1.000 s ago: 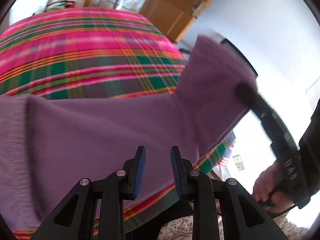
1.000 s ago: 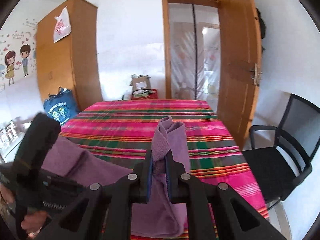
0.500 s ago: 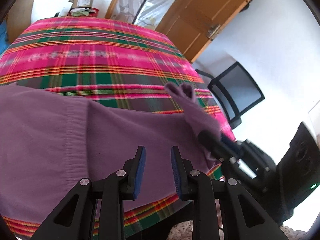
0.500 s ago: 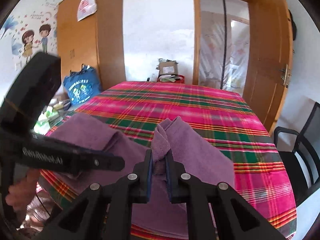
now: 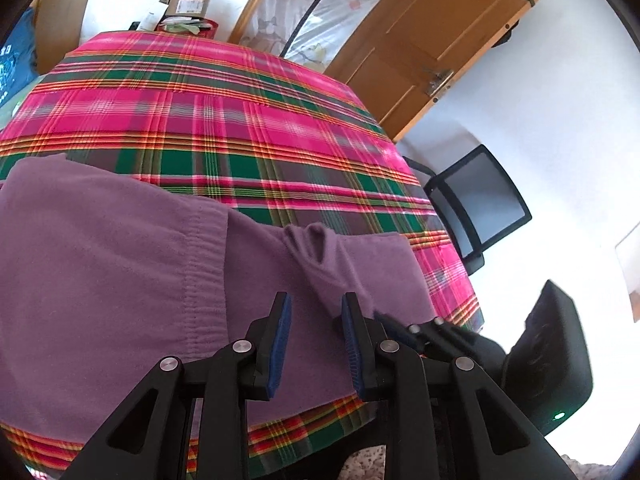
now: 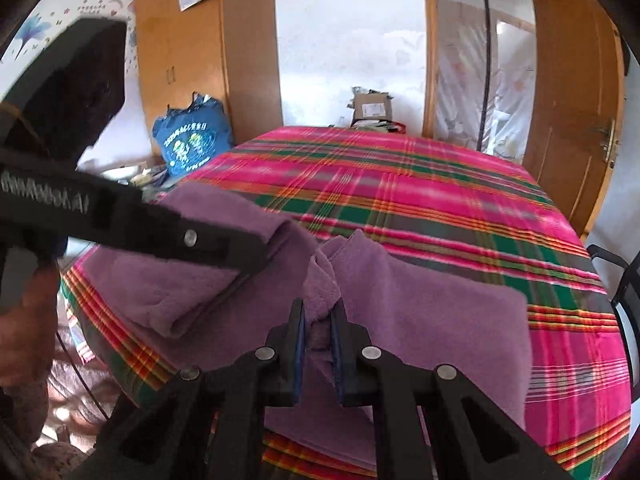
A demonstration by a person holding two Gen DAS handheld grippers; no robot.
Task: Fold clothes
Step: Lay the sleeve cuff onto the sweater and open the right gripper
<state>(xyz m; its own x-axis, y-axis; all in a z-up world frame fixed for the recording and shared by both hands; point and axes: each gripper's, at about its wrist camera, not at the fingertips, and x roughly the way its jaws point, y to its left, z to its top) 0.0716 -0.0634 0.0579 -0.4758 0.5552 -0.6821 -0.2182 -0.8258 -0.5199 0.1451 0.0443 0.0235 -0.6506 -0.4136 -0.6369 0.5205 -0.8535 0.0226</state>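
Observation:
A purple fleece garment [image 5: 120, 280] lies on the near part of a table under a pink and green plaid cloth [image 5: 224, 120]. My left gripper [image 5: 316, 312] is open, its jaws just above the purple cloth and holding nothing. My right gripper [image 6: 318, 316] is shut on a bunched edge of the garment [image 6: 420, 320], low over the table. In the left wrist view the right gripper's body [image 5: 440, 332] sits at the garment's right end. In the right wrist view the left gripper's dark body [image 6: 120, 216] crosses above the folded left part.
A black office chair [image 5: 480, 208] stands by the table's right side. A wooden door [image 6: 576, 112] and a wardrobe [image 6: 200, 60] stand behind, with a blue bag [image 6: 192, 136] and a cardboard box [image 6: 372, 108] past the far edge.
My right gripper has brought the held purple cloth down from high in the air to the table. The left gripper has stayed open and its view has tilted up over the table.

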